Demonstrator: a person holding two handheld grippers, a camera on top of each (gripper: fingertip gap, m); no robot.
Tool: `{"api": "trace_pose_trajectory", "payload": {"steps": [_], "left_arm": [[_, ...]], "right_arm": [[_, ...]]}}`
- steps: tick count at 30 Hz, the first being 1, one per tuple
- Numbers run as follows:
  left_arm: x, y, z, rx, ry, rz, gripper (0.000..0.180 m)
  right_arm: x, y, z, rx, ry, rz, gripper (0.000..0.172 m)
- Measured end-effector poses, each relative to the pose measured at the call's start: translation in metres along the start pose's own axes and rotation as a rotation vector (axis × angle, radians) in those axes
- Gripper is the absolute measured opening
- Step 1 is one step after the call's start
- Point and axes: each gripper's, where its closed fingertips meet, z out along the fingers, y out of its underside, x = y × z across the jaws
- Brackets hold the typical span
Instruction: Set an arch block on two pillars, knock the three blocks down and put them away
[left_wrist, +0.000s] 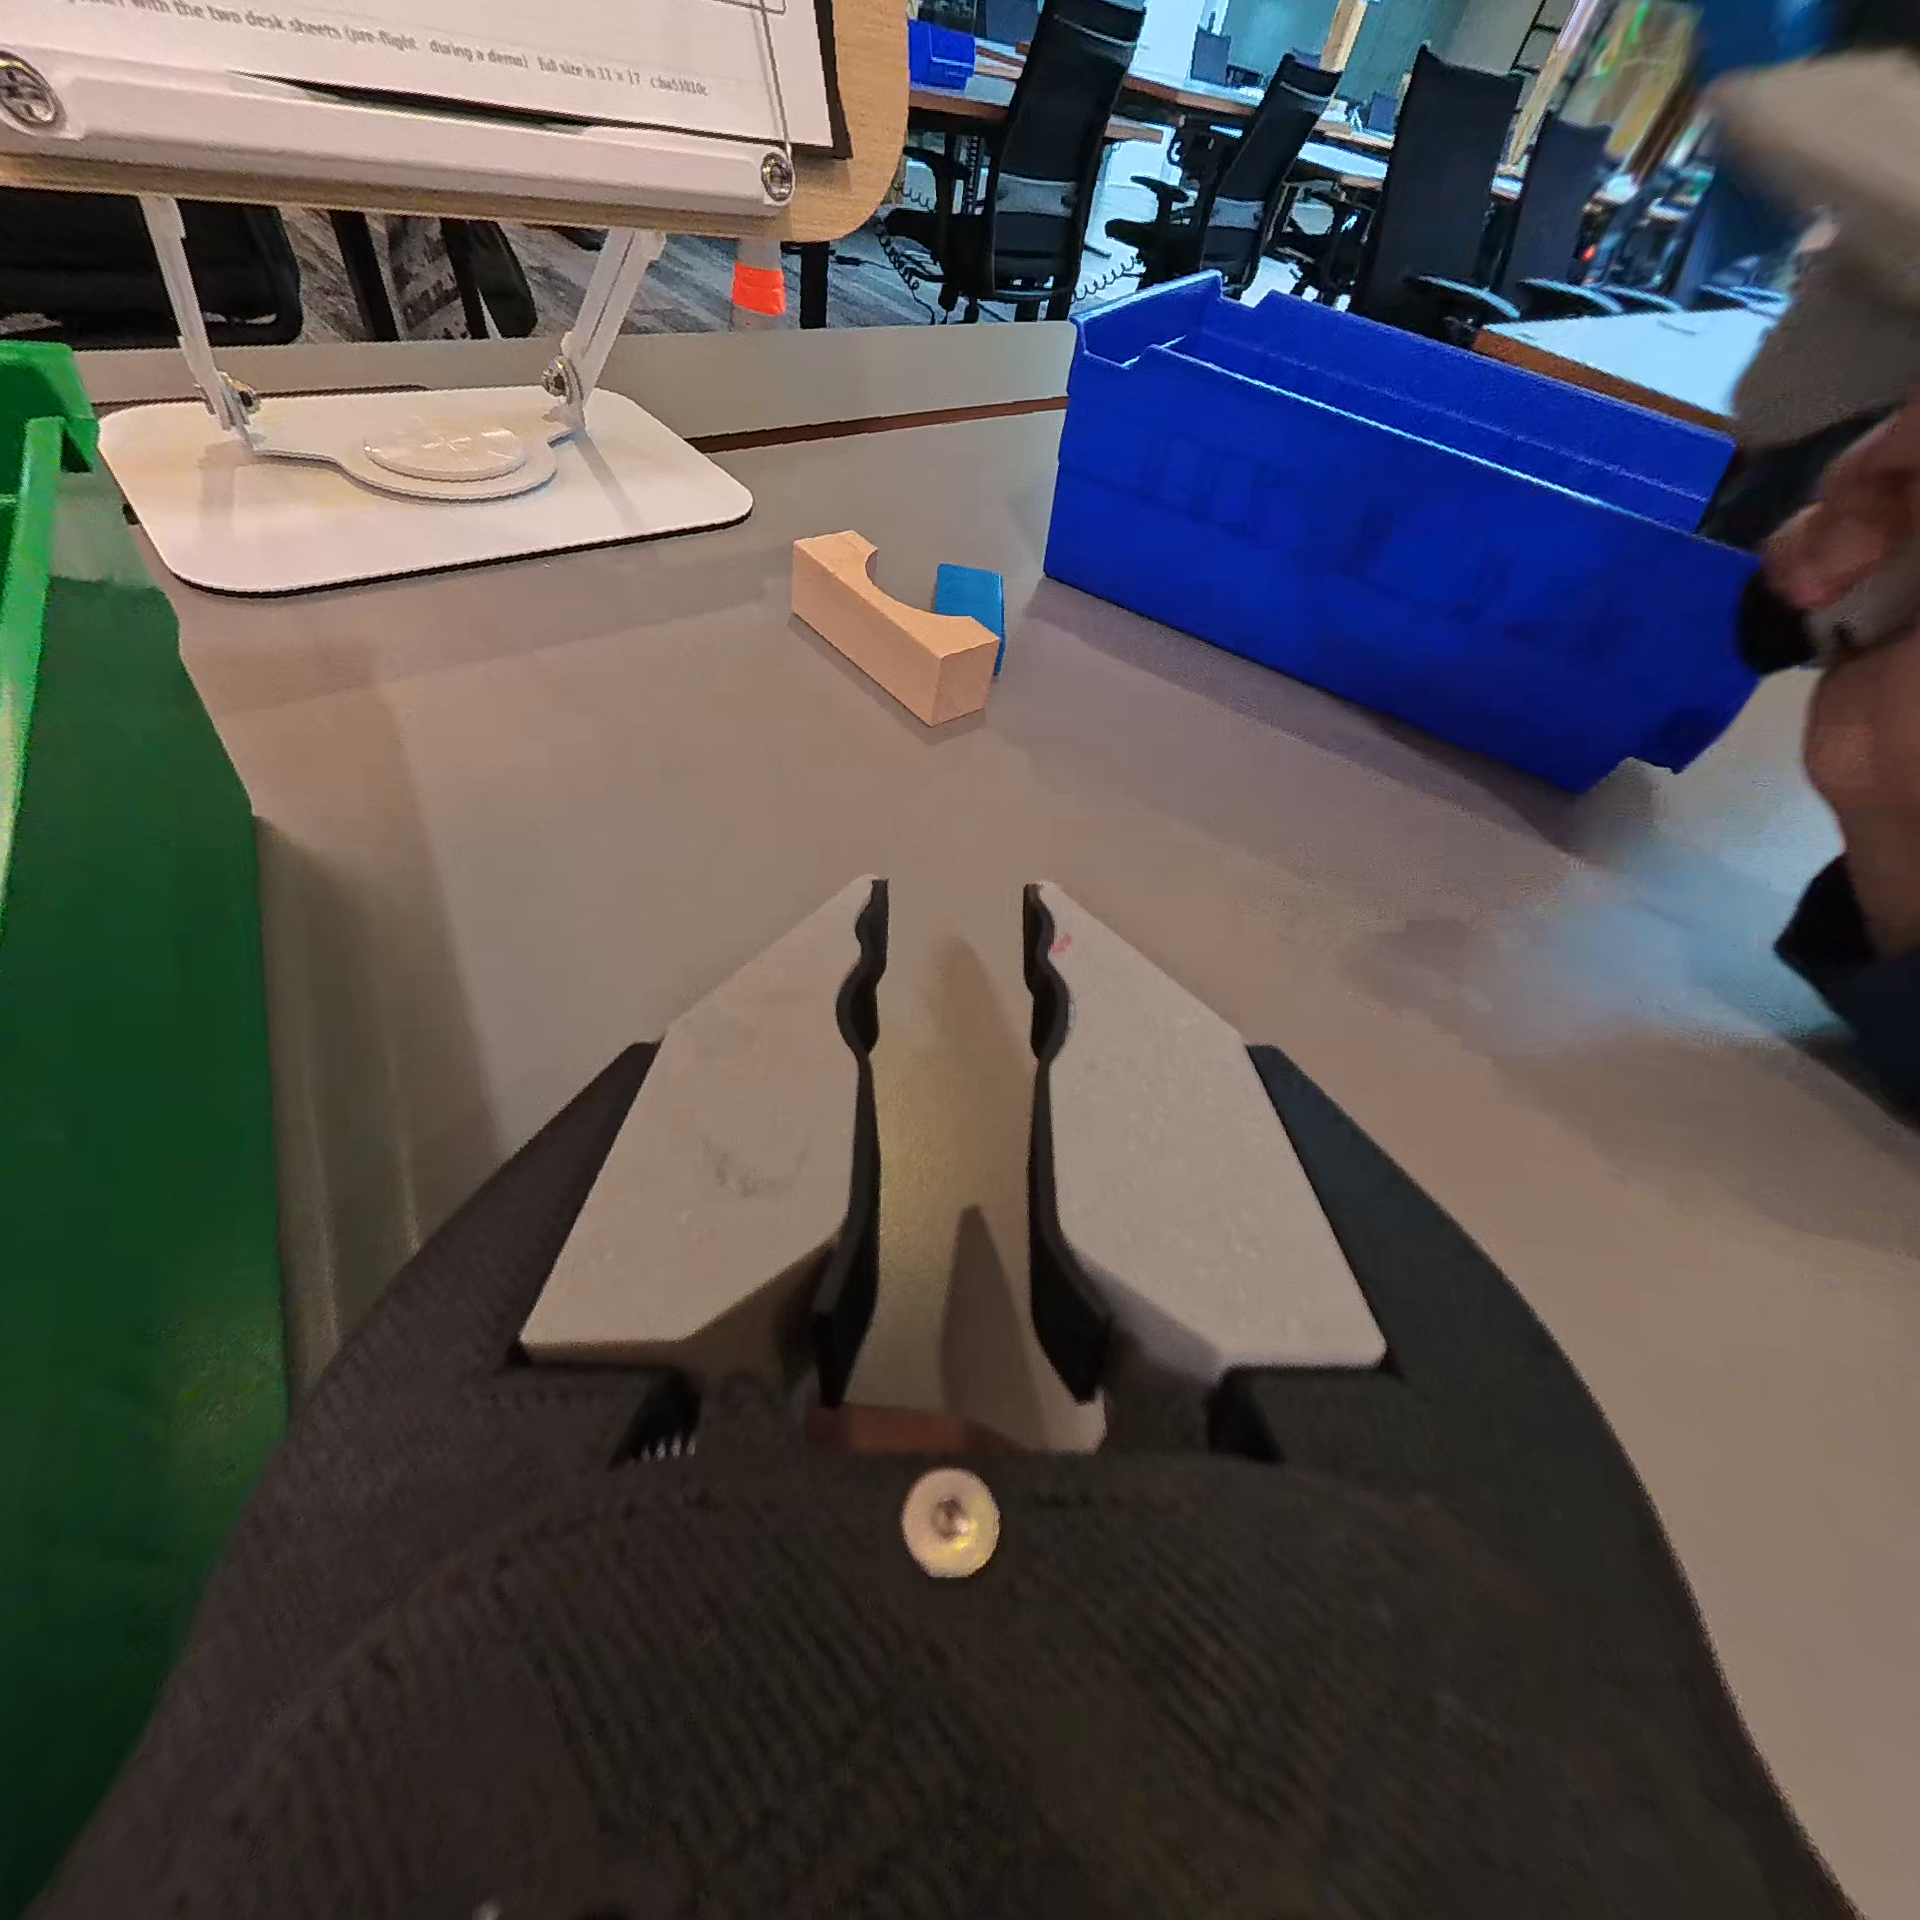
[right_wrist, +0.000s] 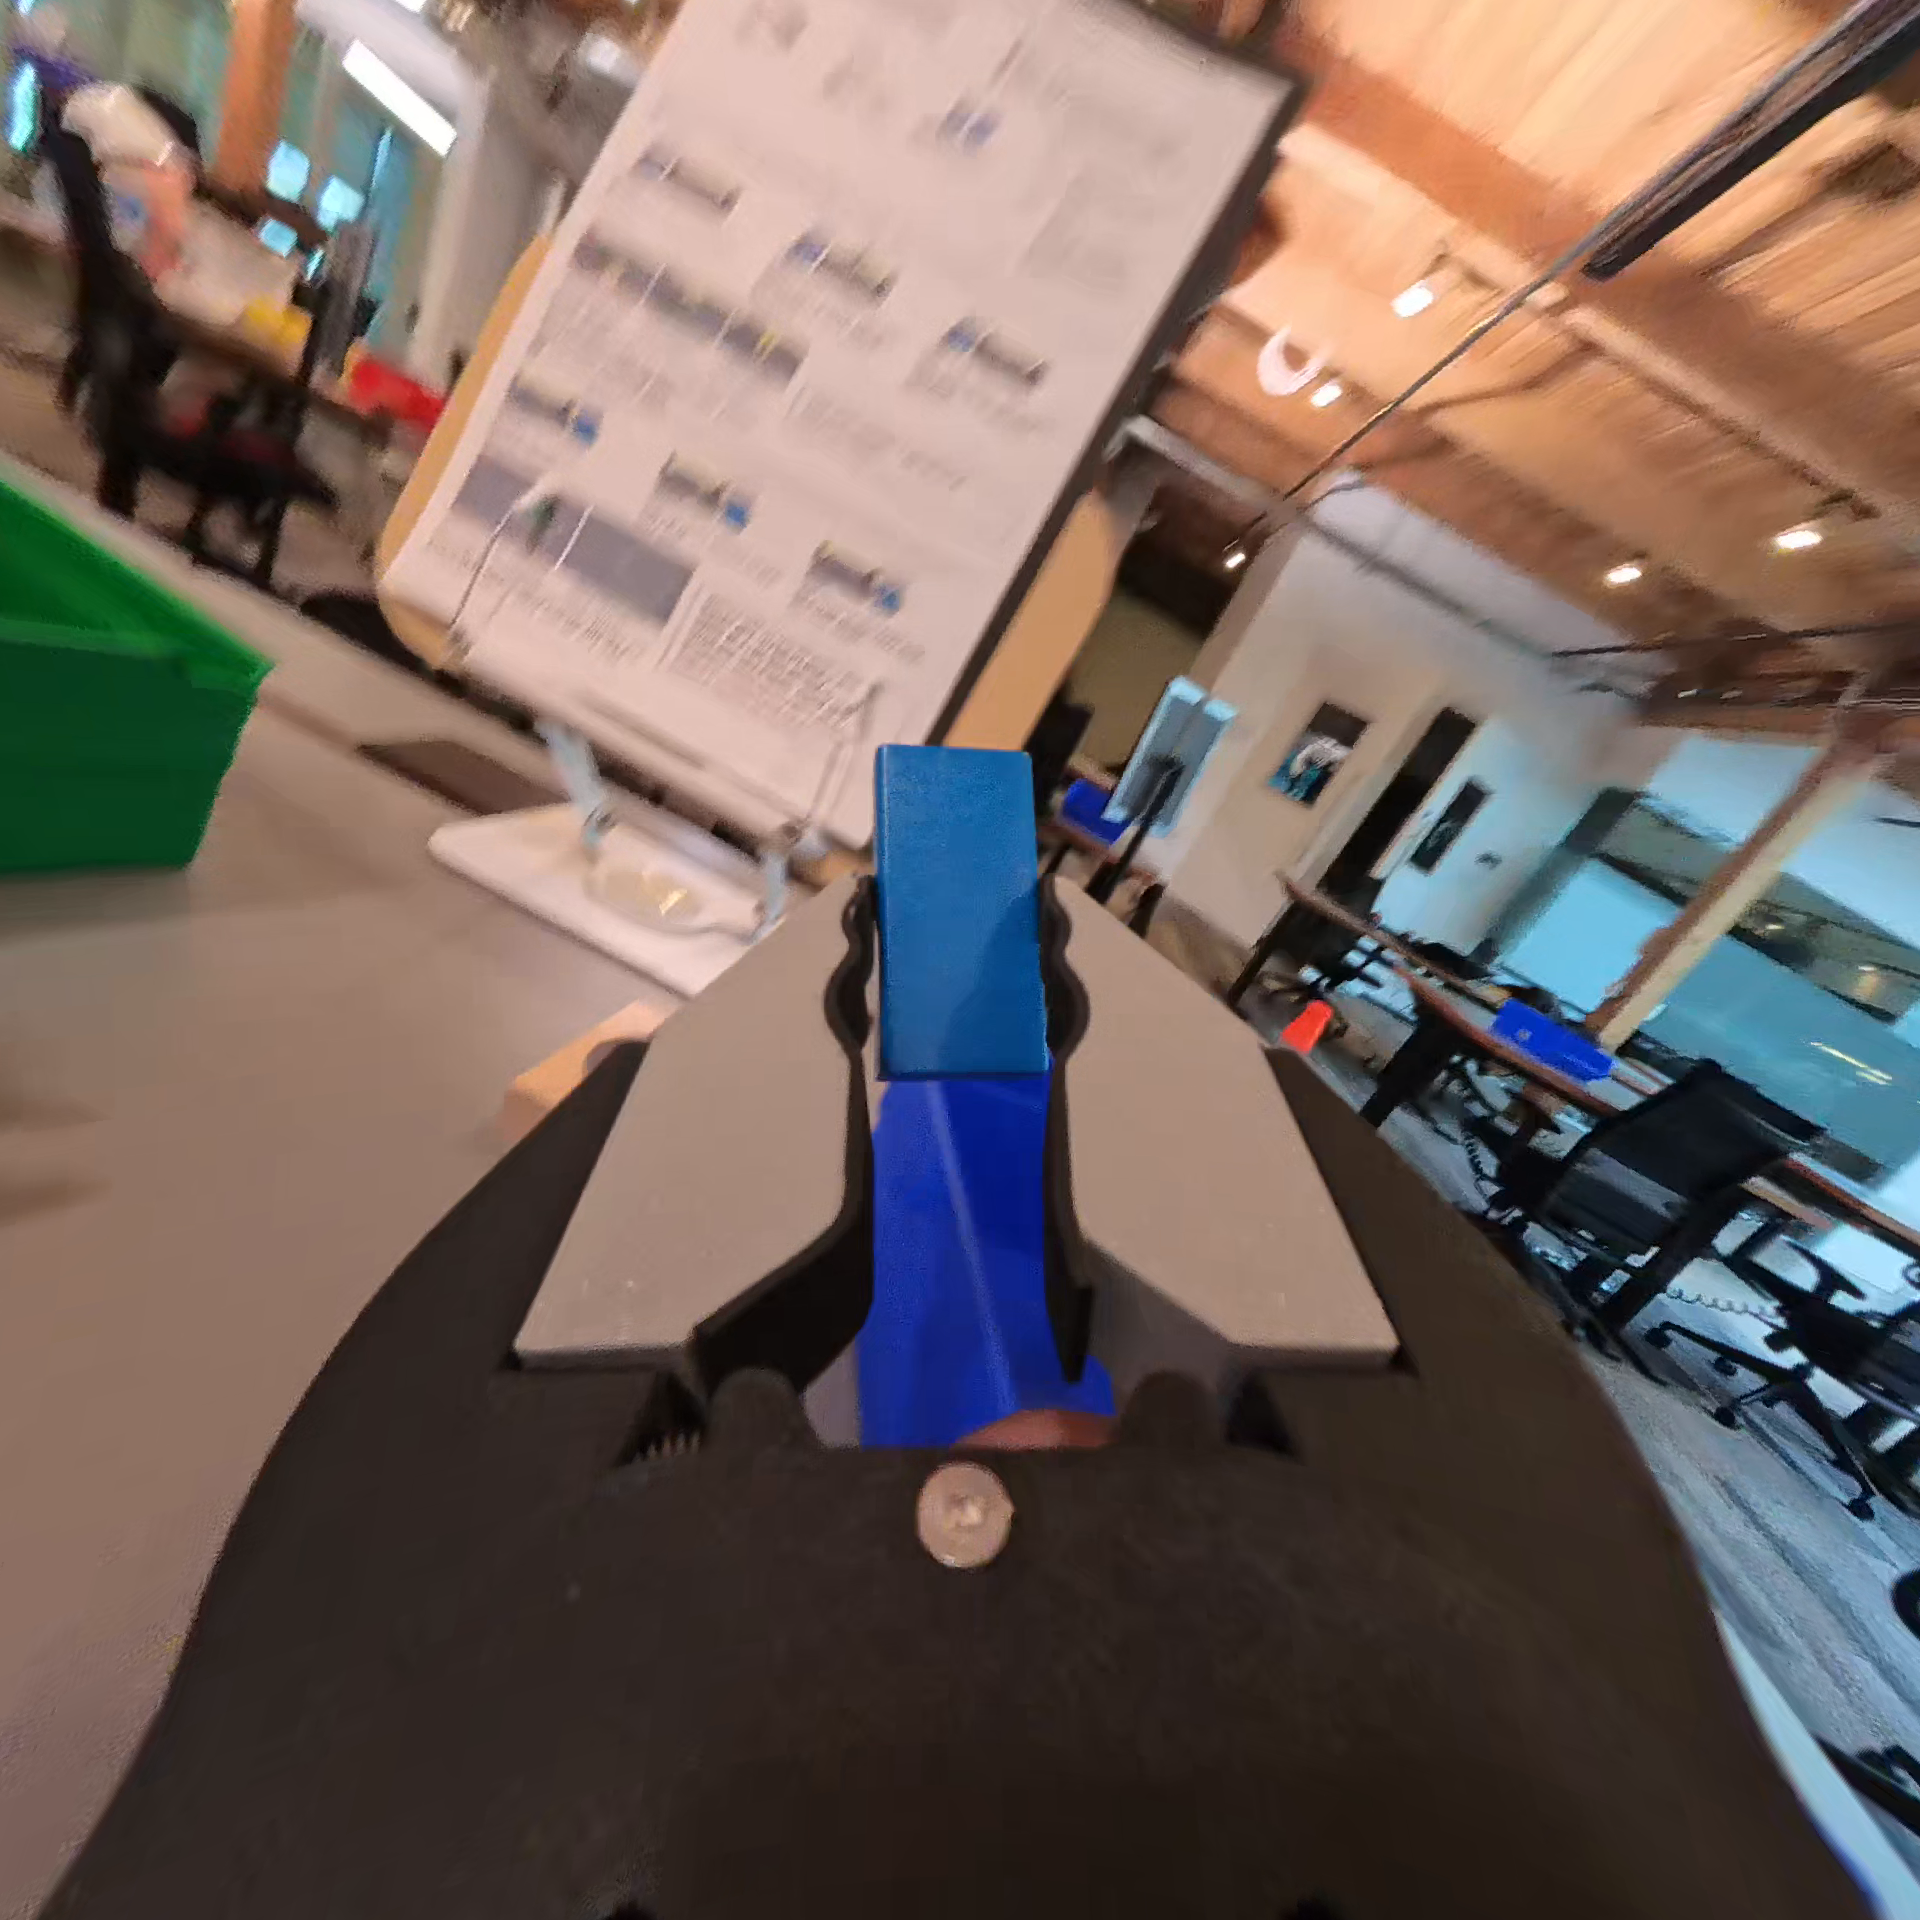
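Two blue blocks and one wooden arch block can be counted across the views. One blue block (right_wrist: 958, 914) is gripped by the right gripper (right_wrist: 958, 904): it is clamped upright between the fingers (right_wrist: 748, 1091), both black pads are pressed against its sides, and its upper end rises past the fingertips. The block is lifted clear of the worktop (right_wrist: 208, 1091), with the blue bin wall showing below it between the fingers. A tan corner of the arch block (right_wrist: 582, 1070) is seen low at the left of that gripper, lying on the worktop.

In the left wrist view the left gripper (left_wrist: 956, 894) is held low over the grey worktop with its fingers (left_wrist: 727, 1143) parted by a narrow gap; only bare worktop is seen between the pads, so nothing is grasped. The arch block (left_wrist: 883, 623) lies on its side well ahead of the fingertips, its curved cutout facing the second blue block (left_wrist: 971, 608), which lies just behind it and appears to touch it. One blue bin (left_wrist: 1382, 540) stands to the right of these blocks, near but apart from them. One green bin (left_wrist: 104, 935) is seen at the left edge, beside the left gripper. One white stand (left_wrist: 416, 488) carrying a printed sheet stands behind the blocks. A person's hand (left_wrist: 1860, 582) is seen, blurred, at the right edge by the blue bin.
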Motion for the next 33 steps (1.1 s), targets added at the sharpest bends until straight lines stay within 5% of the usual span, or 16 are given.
{"api": "trace_pose_trajectory", "payload": {"steps": [4,8,9,11,15,23,29,33], "left_arm": [[0.001,0.001,0.001,-0.008,0.002,0.009,0.023],[0.001,0.002,0.002,-0.014,0.000,0.007,0.023],[0.000,0.002,0.002,-0.012,-0.001,0.005,0.023],[0.000,0.001,0.001,-0.010,-0.001,-0.002,0.023],[0.000,0.002,0.002,-0.014,-0.001,0.000,0.023],[0.000,0.002,0.001,-0.012,-0.002,0.005,0.023],[0.001,0.002,0.002,-0.015,0.002,0.007,0.023],[0.003,0.003,0.003,-0.024,0.008,0.014,0.023]], "right_arm": [[0.060,0.023,-0.005,-0.193,0.091,-0.039,0.028],[0.071,0.123,-0.007,-0.631,-0.052,0.159,0.031],[0.070,0.139,-0.009,-0.691,-0.077,0.196,0.044],[0.079,0.132,-0.008,-0.634,-0.046,0.198,0.048],[0.087,0.058,-0.014,-0.339,-0.011,0.193,0.034],[-0.012,0.027,-0.008,-0.295,-0.353,0.306,0.045],[-0.110,0.091,0.033,-0.493,-0.570,0.304,0.054],[-0.132,0.116,0.063,-0.622,-0.619,0.407,0.058]]}}
